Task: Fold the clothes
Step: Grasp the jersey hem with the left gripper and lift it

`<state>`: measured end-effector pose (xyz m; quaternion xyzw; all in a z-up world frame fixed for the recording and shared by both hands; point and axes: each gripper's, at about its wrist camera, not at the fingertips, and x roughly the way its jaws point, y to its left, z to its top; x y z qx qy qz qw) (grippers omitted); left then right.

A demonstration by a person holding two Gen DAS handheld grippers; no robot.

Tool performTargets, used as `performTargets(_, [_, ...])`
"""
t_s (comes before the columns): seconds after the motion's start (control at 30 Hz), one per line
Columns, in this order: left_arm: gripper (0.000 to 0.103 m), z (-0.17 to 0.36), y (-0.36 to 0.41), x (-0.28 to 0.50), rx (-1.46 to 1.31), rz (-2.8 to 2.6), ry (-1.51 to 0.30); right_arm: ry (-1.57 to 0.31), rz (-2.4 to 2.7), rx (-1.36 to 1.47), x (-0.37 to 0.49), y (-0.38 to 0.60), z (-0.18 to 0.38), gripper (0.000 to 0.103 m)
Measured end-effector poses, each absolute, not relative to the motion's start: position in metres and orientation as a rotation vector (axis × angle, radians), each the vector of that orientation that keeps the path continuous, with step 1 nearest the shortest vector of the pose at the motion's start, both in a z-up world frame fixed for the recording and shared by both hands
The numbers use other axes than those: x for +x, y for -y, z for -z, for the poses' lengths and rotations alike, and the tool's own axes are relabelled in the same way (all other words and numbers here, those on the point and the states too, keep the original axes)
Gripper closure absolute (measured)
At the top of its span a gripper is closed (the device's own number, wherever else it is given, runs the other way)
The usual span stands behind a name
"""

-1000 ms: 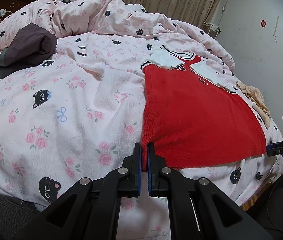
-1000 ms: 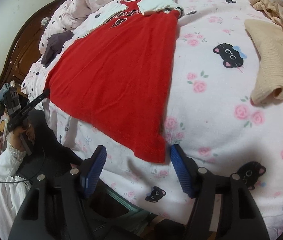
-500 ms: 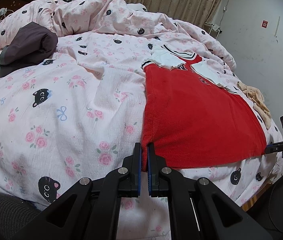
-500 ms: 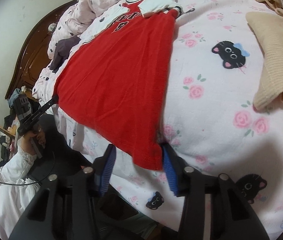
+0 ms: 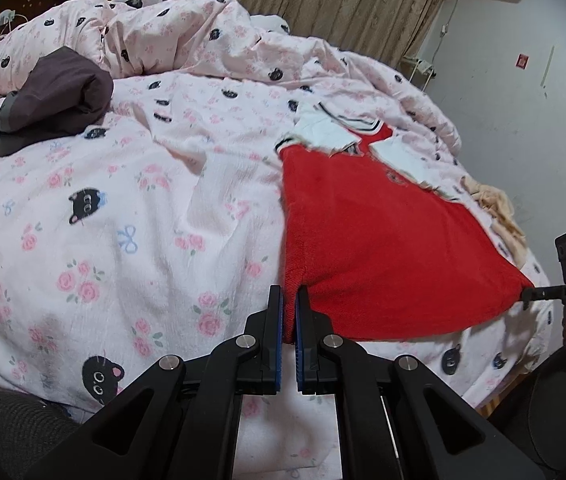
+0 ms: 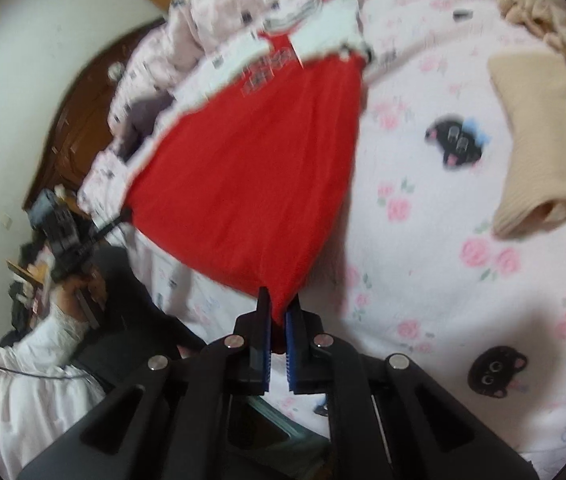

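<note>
A red jersey (image 5: 383,248) with white sleeves and collar lies flat on the pink cat-print bed cover (image 5: 123,208). My left gripper (image 5: 289,312) is shut on the jersey's near-left hem corner. My right gripper (image 6: 278,312) is shut on the other hem corner of the jersey (image 6: 251,184), which is lifted slightly and pulled taut. The right gripper also shows in the left wrist view (image 5: 539,293) at the far right hem corner. The left gripper shows in the right wrist view (image 6: 121,218) at the left.
A folded dark grey garment (image 5: 51,100) lies at the back left of the bed. Beige knitwear (image 6: 543,152) lies right of the jersey. A bunched duvet (image 5: 203,36) is at the back. A wooden headboard (image 6: 71,128) and white wall stand beyond.
My right gripper moved in onto the hem corner and shut on it, then began lifting it. My left gripper stayed shut on its corner.
</note>
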<state>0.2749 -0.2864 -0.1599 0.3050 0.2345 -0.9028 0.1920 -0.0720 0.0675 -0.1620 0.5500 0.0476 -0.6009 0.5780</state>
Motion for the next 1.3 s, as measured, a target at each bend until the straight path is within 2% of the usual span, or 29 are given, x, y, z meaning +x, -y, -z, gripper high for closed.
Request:
performTargets(0.4, [0.099,0.11,0.302,0.272,0.749,2.603,-0.806,0.114,1.371,1.146,-0.083,-0.073,0.116,0.097])
performTargets(0.8, [0.099,0.056,0.36,0.21,0.75,2.605,-0.853,0.258,1.348,1.101,-0.137,-0.031,0.068,0.097])
performTargets(1.3, [0.099,0.073,0.44,0.101,0.856,2.523,-0.908,0.248,1.401,1.209,-0.25,0.061,0.069,0.097])
